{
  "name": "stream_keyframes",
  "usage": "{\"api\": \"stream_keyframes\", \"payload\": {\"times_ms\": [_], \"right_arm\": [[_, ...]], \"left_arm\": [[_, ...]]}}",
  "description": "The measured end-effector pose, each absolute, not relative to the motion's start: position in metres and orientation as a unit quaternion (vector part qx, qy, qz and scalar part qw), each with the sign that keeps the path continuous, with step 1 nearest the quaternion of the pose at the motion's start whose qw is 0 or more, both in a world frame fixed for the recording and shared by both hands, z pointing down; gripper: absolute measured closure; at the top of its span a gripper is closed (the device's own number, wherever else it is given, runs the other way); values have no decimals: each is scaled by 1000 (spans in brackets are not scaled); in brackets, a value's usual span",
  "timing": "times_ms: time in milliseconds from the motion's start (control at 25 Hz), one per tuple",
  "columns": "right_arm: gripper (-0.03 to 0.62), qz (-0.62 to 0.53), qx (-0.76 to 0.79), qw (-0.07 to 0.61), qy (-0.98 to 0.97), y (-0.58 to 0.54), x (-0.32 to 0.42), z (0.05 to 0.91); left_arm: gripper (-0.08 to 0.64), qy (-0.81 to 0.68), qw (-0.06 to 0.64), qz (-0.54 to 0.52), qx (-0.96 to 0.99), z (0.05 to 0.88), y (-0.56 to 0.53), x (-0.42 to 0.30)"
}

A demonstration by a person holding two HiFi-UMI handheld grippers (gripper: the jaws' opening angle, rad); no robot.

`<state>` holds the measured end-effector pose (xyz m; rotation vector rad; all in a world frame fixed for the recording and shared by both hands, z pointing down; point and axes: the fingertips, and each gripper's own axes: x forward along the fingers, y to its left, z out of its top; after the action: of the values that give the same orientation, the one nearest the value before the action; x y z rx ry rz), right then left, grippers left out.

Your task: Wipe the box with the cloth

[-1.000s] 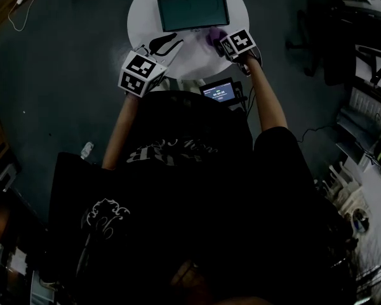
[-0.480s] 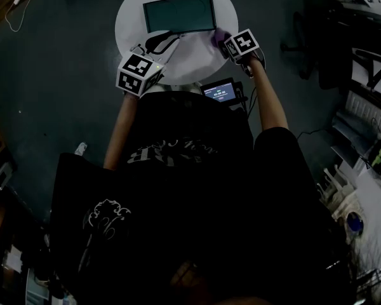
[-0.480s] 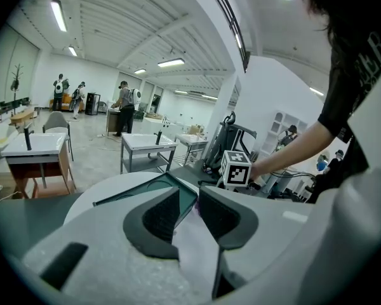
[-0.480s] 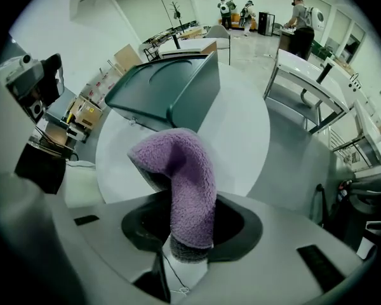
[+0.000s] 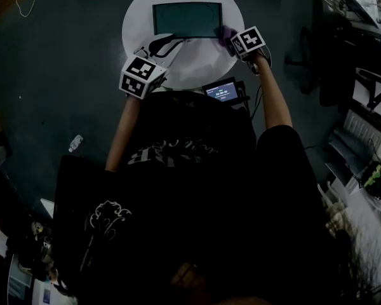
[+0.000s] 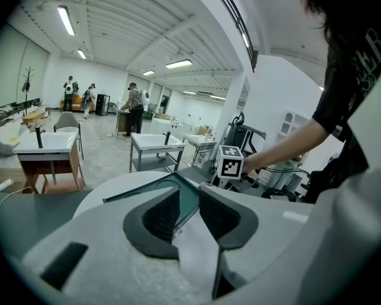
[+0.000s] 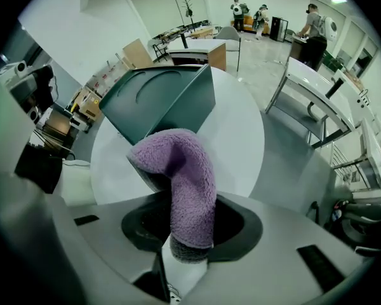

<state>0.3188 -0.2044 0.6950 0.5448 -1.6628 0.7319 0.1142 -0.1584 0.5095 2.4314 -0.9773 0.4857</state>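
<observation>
The right claw (image 7: 189, 216) is clamped on a fluffy purple cloth (image 7: 189, 170). The cloth curls out past its jaws toward the near right corner of a flat, dark-teal rectangular box (image 7: 159, 97). Whether cloth and box touch cannot be told. The box lies on a round white table (image 5: 197, 65), toward its far side. The left claw (image 6: 189, 199) hangs near the box's near left corner, jaws apart with nothing between them.

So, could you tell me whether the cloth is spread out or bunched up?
Bunched up: the purple cloth stands as a folded wad pinched in the right tool.
</observation>
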Motion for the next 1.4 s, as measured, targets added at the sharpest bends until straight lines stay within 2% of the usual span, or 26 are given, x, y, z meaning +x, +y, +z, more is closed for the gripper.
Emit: {"api": "stream_keyframes", "payload": {"times_ms": [240,1120,1400], "right_arm": [[480,289,234,584,-722,-245,316,687],[480,155,159,656,-721,-376,278,663],[480,138,100,663,-729,-372,218,665]], "left_arm": [[469,-389,242,171,872,510,-158,101],[469,-452,272,169,832,507,-141,51],[469,-465,280,161,824,514,-133,19]]}}
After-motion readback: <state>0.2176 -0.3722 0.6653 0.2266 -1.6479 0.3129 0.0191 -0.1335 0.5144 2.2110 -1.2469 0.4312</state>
